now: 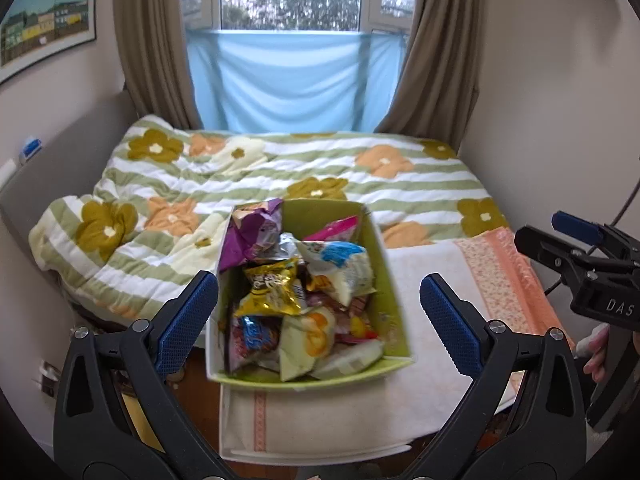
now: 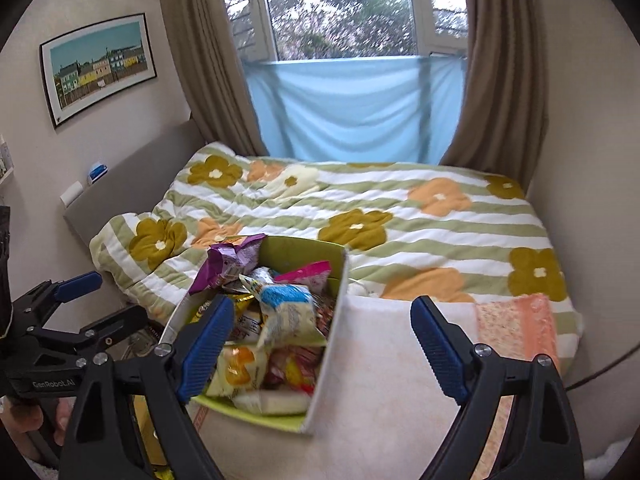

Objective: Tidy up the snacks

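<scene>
Both grippers have their blue jaws spread wide, and nothing is pinched in either one. The left gripper (image 1: 318, 316) hangs over the green box (image 1: 394, 292), with the box showing between its jaws but not touched. The right gripper (image 2: 322, 346) hangs near the right wall of the same box, and its left jaw sits in front of the snacks.

The box stands on a white cloth (image 1: 432, 280) at the near end of the bed, beside the flowery blanket (image 1: 168, 184). It is heaped with snack bags: a purple bag (image 1: 248, 232) at the far corner, a gold bag (image 1: 272, 288) in the middle, and a white and blue bag (image 1: 344, 268) on top.

The bags look light and puffy. Their skins look shiny and crinkly, so they may slip. Chips inside could crack if squeezed hard. It seems best to pinch a bag by its flat sealed edge, top bag first. The box walls look like thin card and may bend.
</scene>
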`<state>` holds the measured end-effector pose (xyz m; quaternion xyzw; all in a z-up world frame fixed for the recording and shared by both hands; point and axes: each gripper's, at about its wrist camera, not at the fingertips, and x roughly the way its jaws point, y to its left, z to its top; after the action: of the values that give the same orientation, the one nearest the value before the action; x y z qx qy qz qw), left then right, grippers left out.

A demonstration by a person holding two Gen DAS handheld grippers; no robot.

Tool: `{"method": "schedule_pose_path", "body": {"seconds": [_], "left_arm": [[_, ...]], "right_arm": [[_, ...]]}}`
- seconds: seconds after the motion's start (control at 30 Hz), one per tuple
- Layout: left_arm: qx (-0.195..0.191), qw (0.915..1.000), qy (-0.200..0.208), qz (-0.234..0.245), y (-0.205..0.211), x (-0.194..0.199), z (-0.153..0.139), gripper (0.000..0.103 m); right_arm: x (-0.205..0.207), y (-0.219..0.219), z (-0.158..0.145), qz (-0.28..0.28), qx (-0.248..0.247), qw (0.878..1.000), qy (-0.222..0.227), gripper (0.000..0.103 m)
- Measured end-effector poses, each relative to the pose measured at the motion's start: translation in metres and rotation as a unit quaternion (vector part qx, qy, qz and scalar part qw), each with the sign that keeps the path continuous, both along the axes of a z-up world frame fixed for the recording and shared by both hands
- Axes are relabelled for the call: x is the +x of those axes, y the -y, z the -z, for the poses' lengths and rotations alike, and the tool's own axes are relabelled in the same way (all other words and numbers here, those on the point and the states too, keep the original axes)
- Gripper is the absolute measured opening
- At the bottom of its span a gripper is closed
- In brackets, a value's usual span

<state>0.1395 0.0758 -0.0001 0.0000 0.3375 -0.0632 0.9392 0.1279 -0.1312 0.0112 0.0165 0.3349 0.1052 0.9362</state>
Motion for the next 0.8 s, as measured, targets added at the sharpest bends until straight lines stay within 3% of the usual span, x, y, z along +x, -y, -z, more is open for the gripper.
{"method": "schedule_pose_path", "body": {"seconds": [0.17,0.2,0.37,0.8], "left_arm": [[-0.004,0.9993,0.036,-0.012,0.022,-0.067,-0.009,0.102],[-0.003,0.9990,0.042,-0.014,0.025,-0.080,-0.009,0.102],[0.011,0.9981,0.058,-0.015,0.038,-0.121,-0.006,0.102],[0.013,0.9978,0.064,-0.008,0.041,-0.137,-0.005,0.102]], "right_arm": [[-0.069,0.027,-0.005,0.037,-0.025,0.999,0.031,0.090],[-0.080,0.030,-0.004,0.043,-0.029,0.998,0.035,0.102],[-0.120,0.046,0.000,0.076,-0.041,0.995,0.053,0.103],[-0.148,0.055,-0.004,0.109,-0.038,0.991,0.061,0.103]]}}
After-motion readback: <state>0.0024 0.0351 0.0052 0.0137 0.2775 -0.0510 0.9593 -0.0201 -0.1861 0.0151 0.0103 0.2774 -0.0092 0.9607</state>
